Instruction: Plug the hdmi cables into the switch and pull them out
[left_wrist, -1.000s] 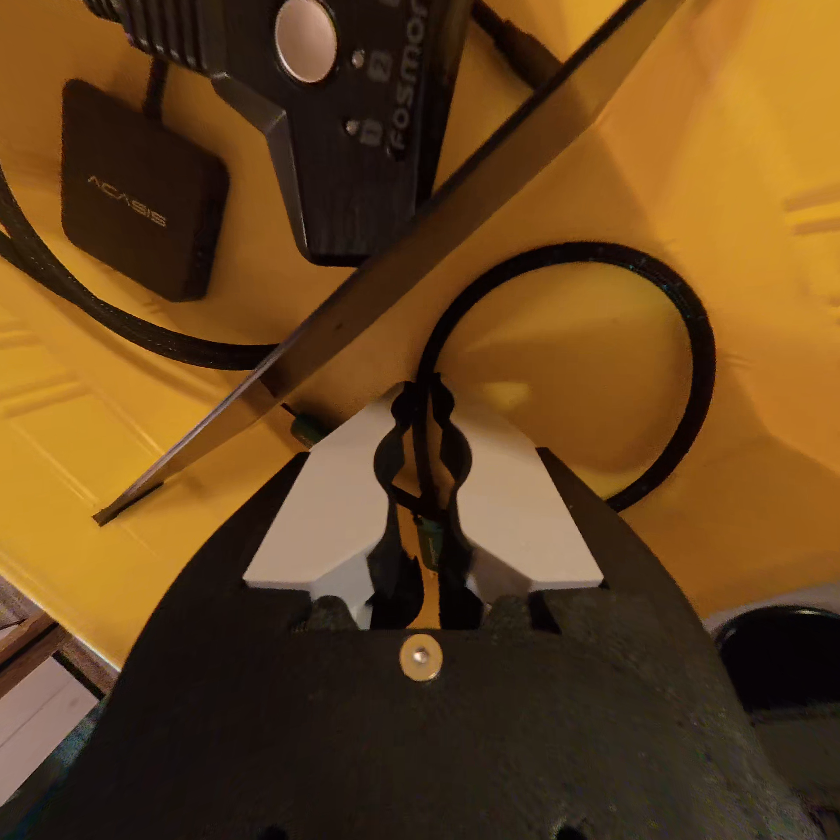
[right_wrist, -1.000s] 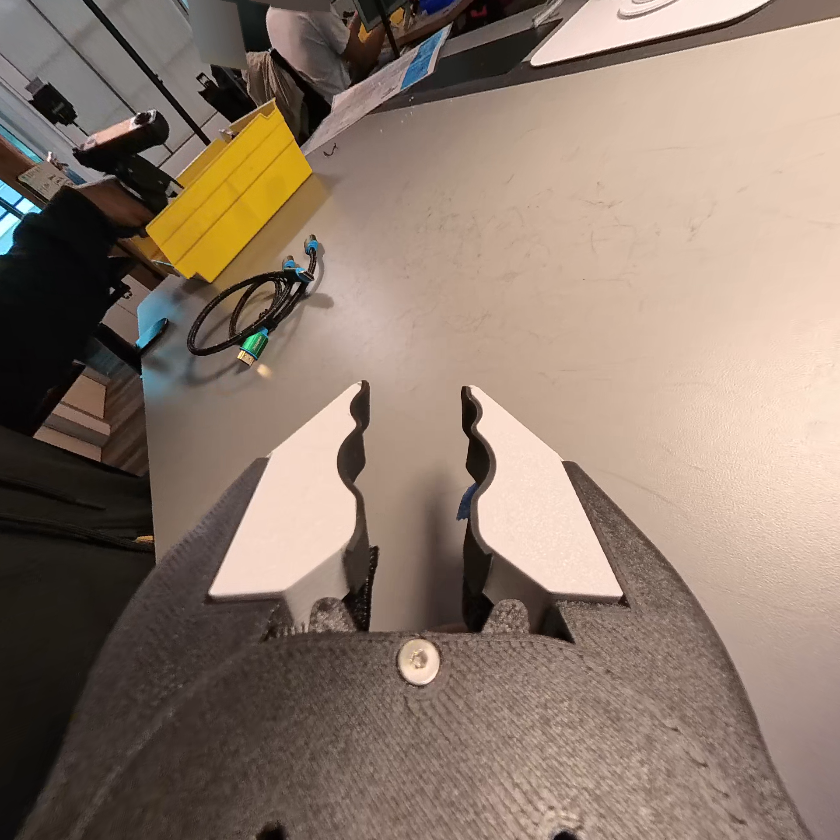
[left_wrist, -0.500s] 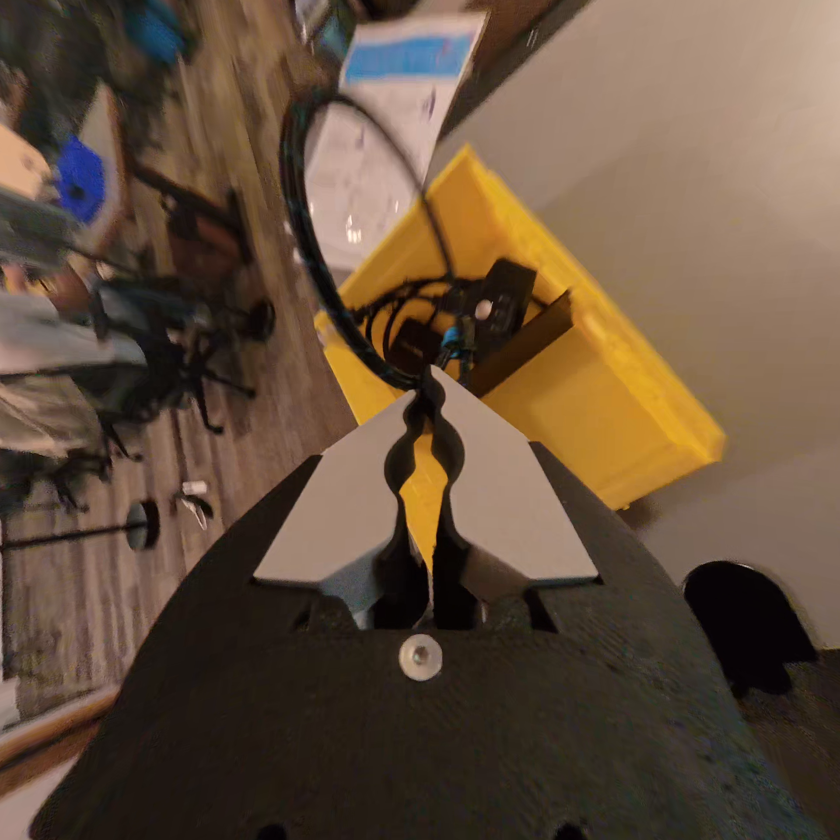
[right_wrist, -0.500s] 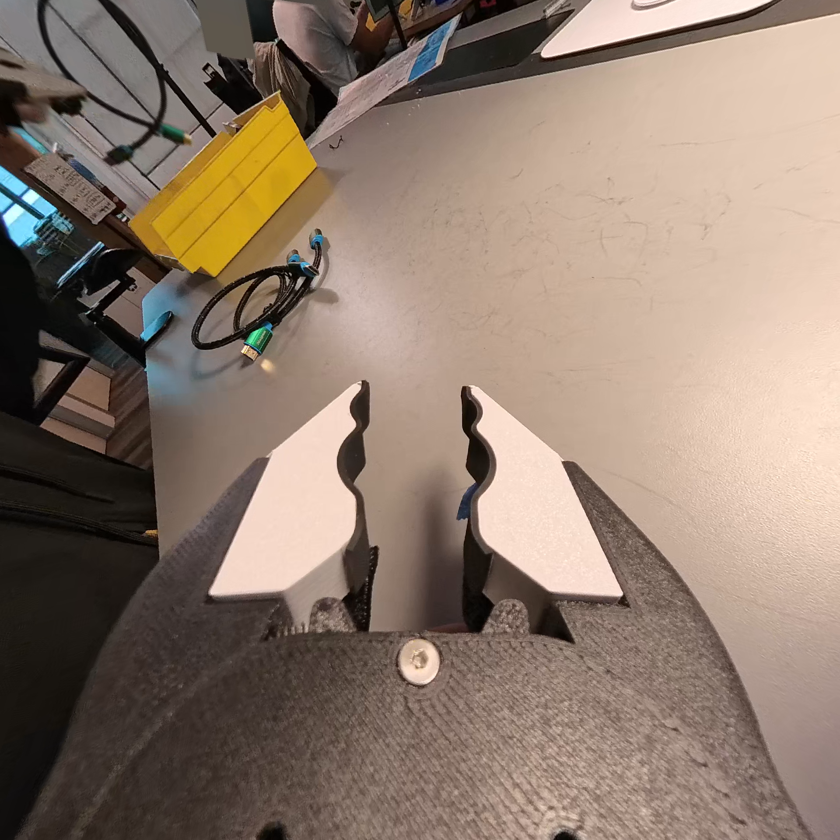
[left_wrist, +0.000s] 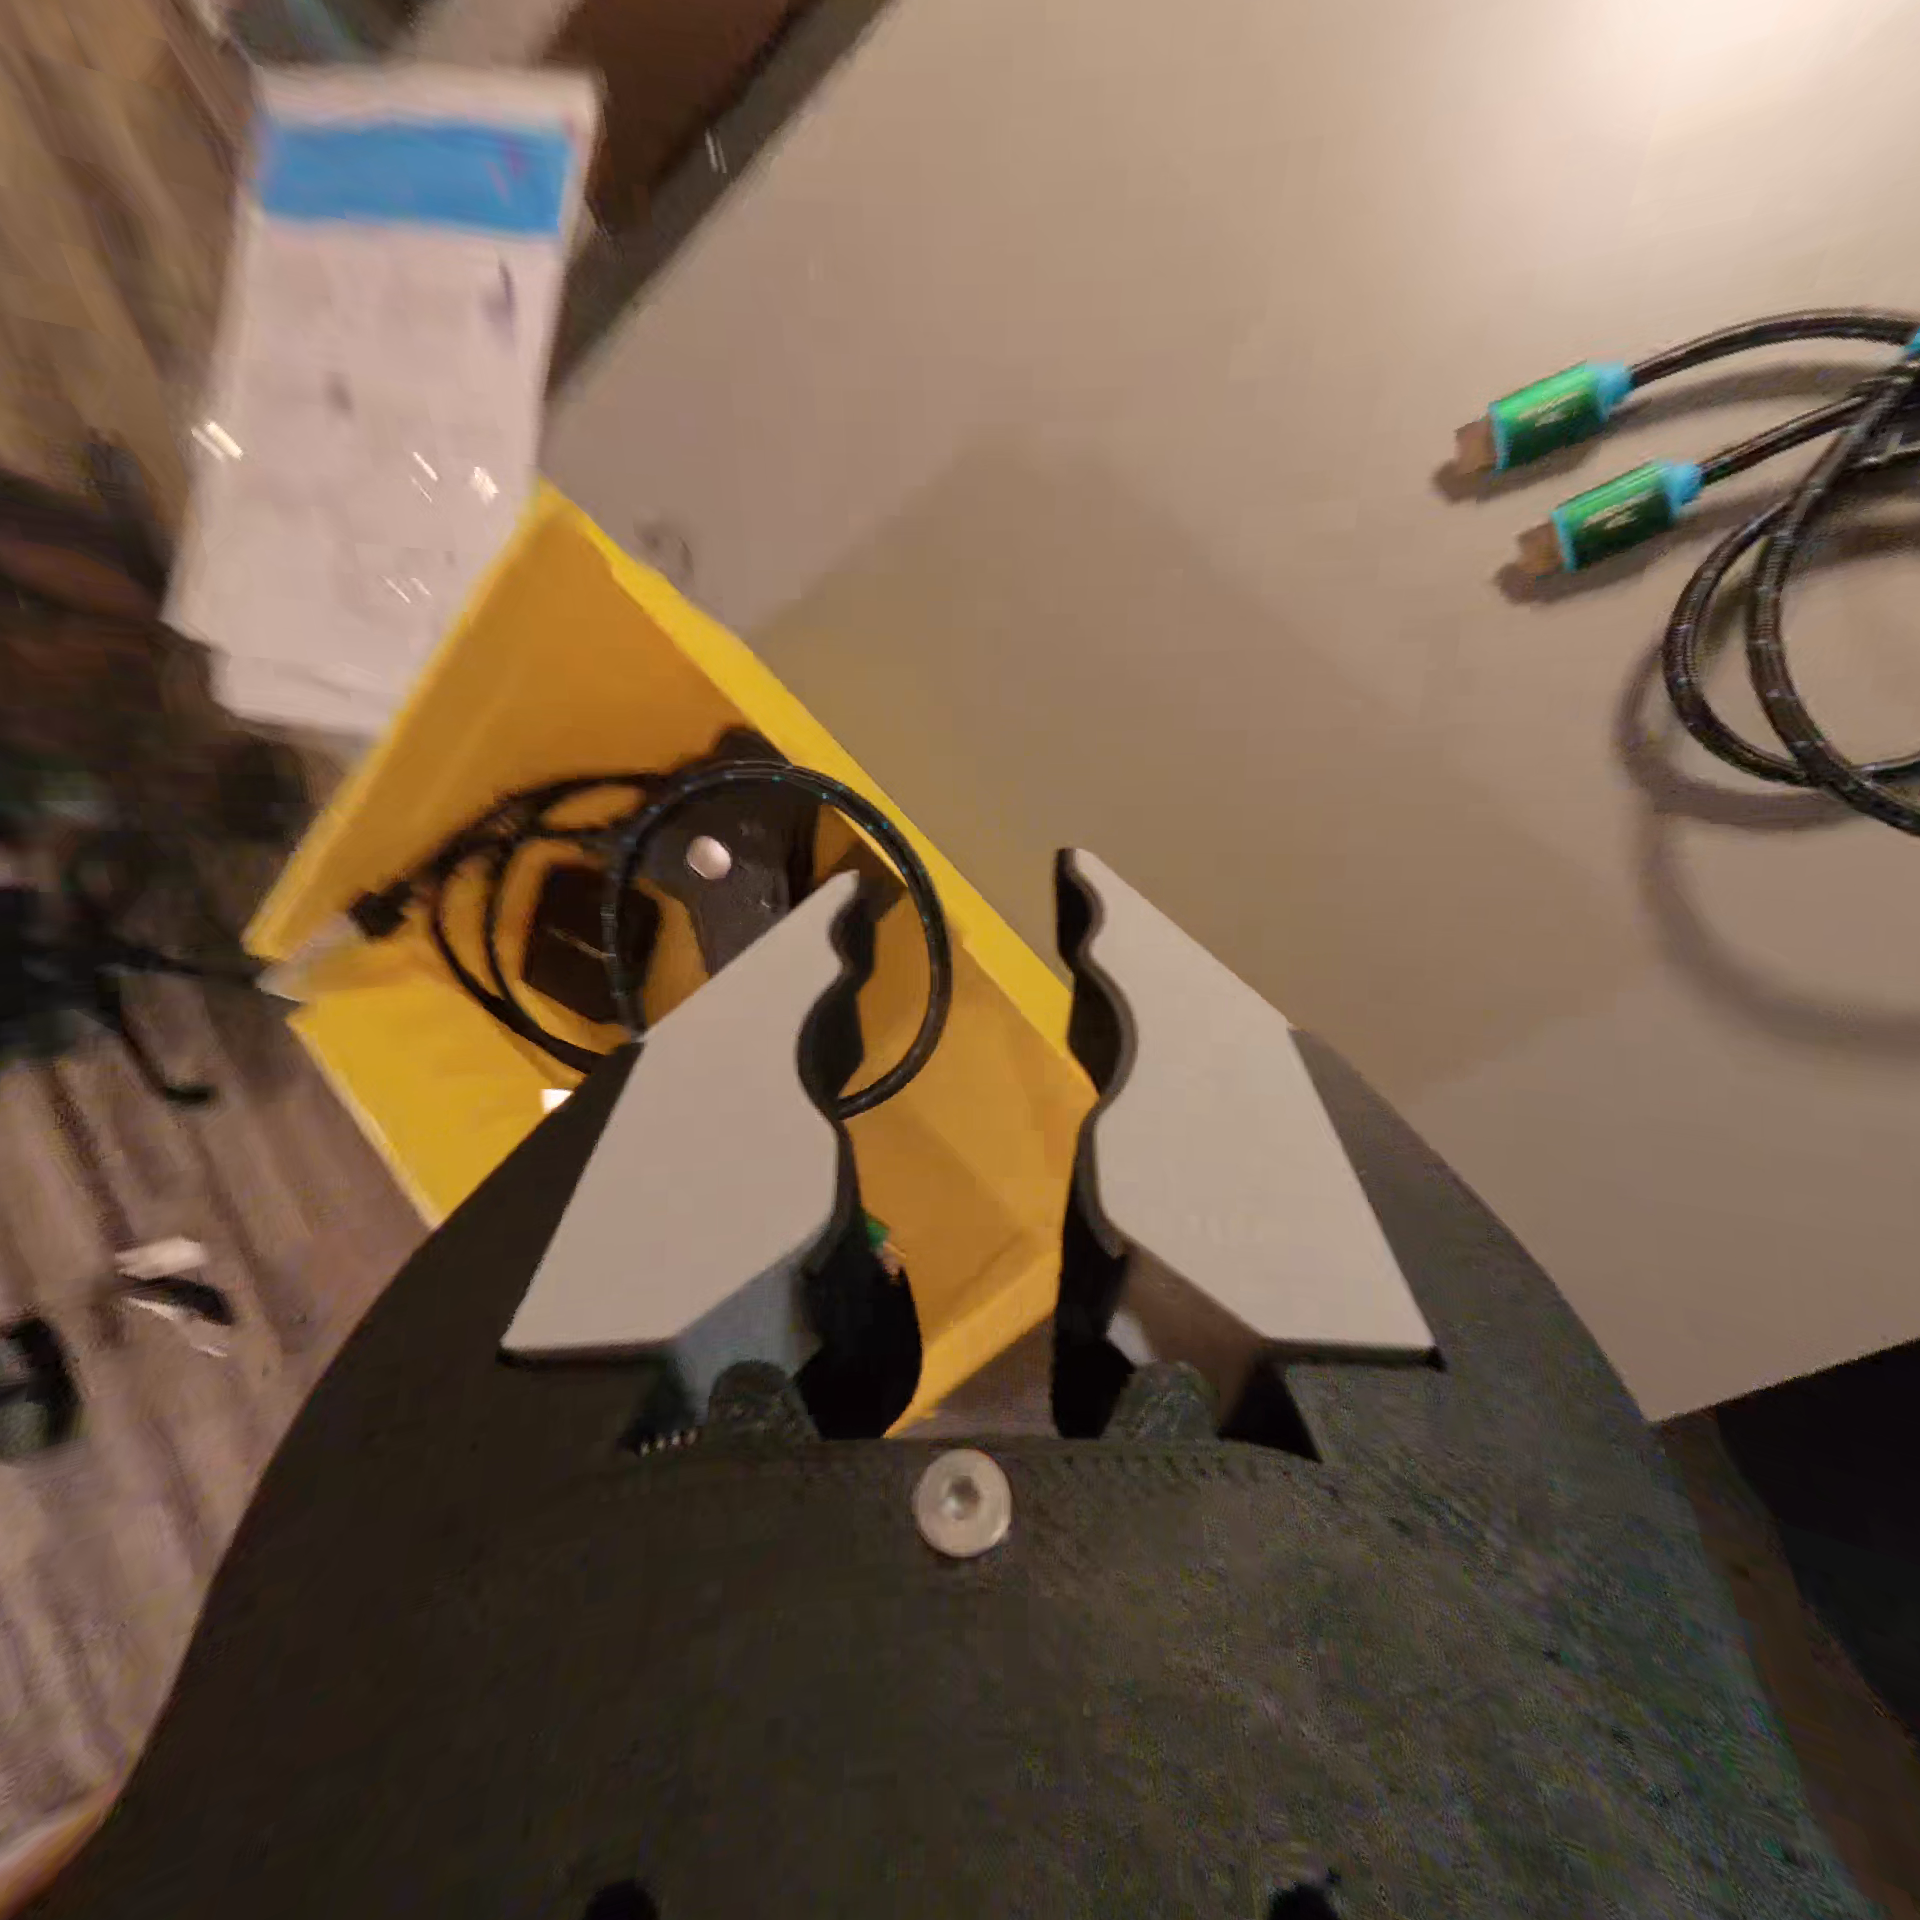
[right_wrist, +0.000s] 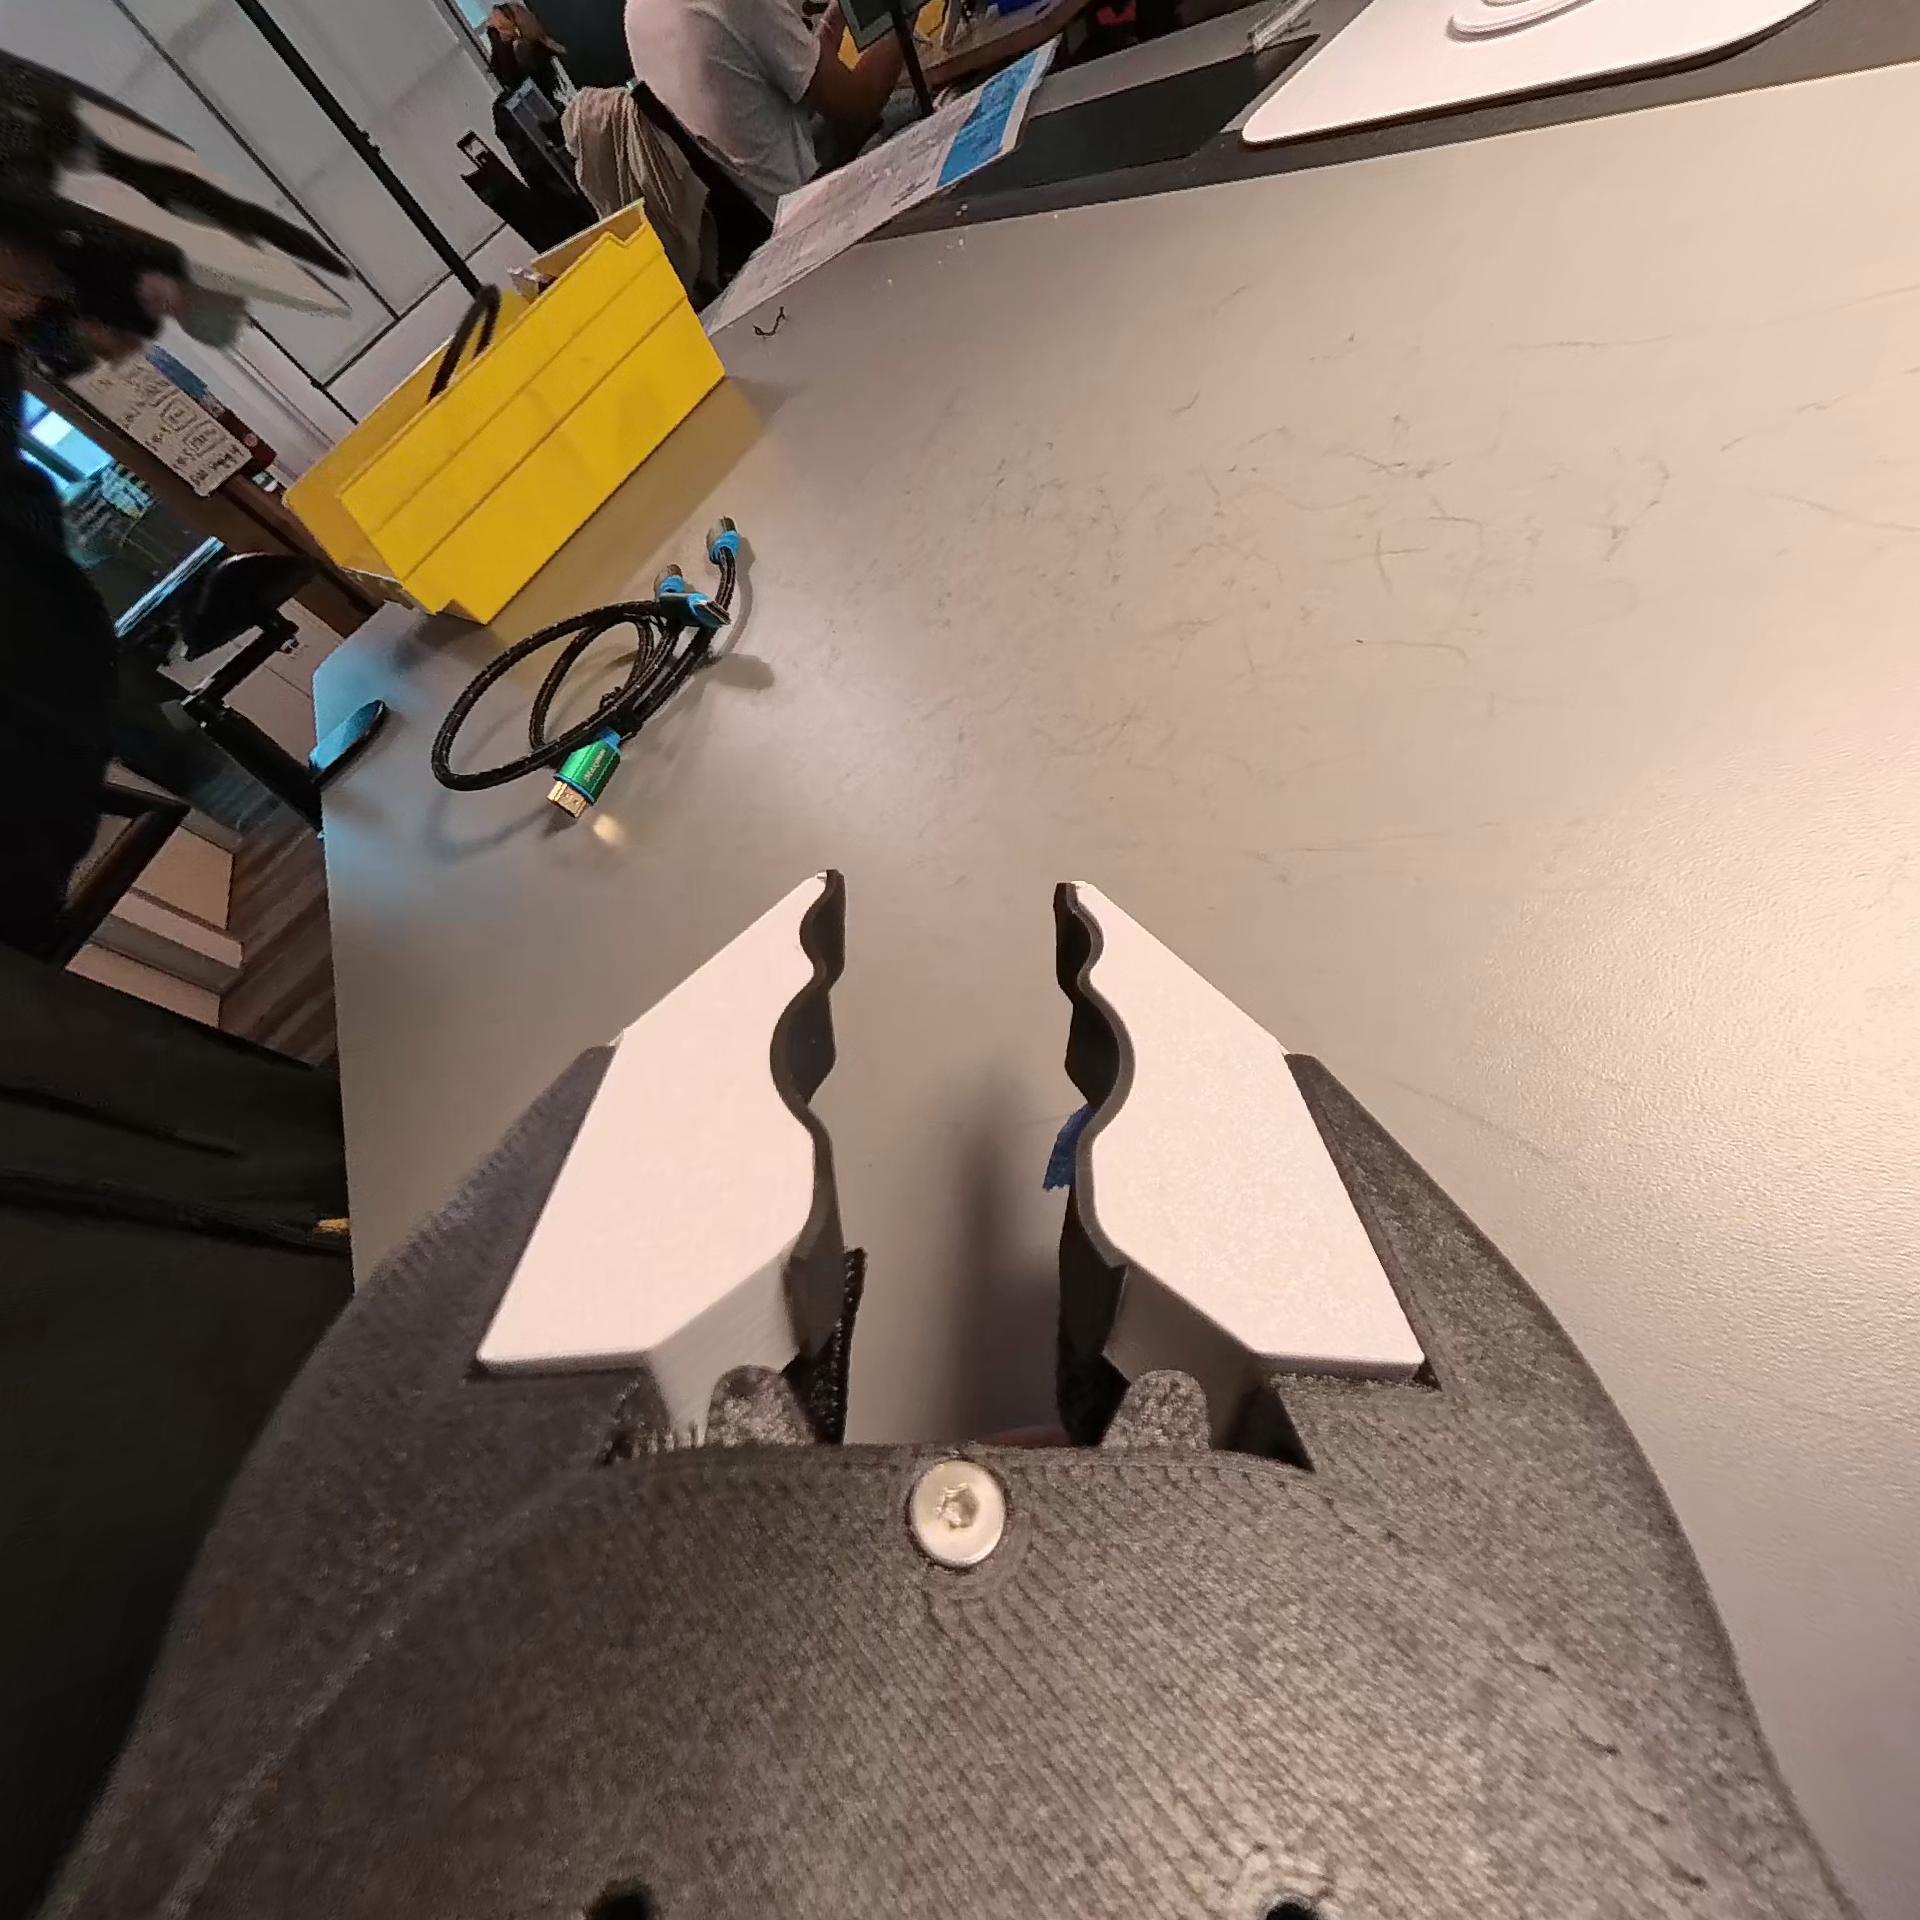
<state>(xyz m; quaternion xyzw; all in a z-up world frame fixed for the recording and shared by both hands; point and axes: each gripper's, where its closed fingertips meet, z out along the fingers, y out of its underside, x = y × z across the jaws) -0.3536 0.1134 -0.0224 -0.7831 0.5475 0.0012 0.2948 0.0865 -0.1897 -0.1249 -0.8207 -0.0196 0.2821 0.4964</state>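
Since half a second ago the left claw (left_wrist: 956, 883) has spread apart over the yellow bin (left_wrist: 966, 1174), and one black cable loop (left_wrist: 914, 935) hangs by its left finger; whether anything grips it I cannot tell. One grey tabletop (right_wrist: 1351, 520) lies under the right claw (right_wrist: 940, 894), gaping and empty. Ahead-left of it lie coiled hdmi cables (right_wrist: 540, 707); the left view shows two green plugs (left_wrist: 1548, 416). One black switch (left_wrist: 727, 883) sits in the bin.
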